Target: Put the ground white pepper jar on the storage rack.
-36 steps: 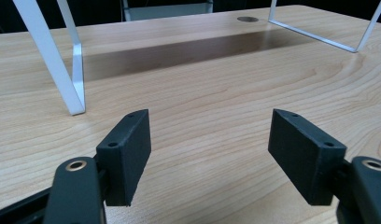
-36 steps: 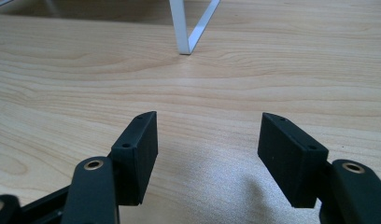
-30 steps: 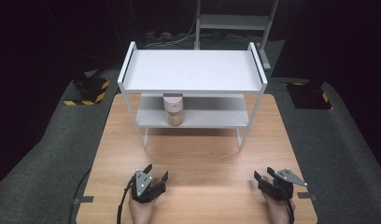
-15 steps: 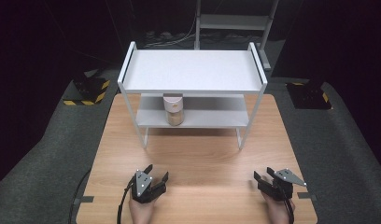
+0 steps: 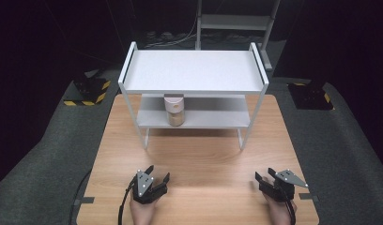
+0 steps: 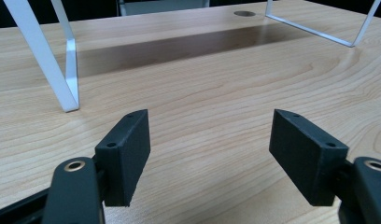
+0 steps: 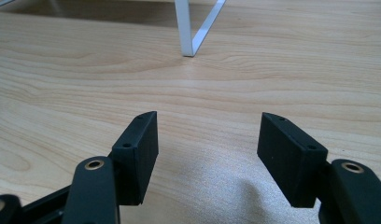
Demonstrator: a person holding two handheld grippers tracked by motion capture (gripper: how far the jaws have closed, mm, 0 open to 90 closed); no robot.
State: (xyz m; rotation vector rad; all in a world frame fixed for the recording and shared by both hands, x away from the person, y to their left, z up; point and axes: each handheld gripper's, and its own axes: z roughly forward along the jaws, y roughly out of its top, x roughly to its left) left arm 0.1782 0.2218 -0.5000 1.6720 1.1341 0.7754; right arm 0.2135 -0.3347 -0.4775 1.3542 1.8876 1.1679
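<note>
Both the left gripper and right gripper rest wide apart-jawed and empty near the table's front edge, so reaching the jar on the rack's lower shelf likely means going in low under the top shelf.

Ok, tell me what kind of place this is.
Probably a lab recording setup: a wooden table amid dark drapes, a white shelf rack holding one jar, and black-yellow striped blocks on the floor.

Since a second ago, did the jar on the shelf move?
No. The jar sits in the same spot on the lower shelf, near its left end.
</note>
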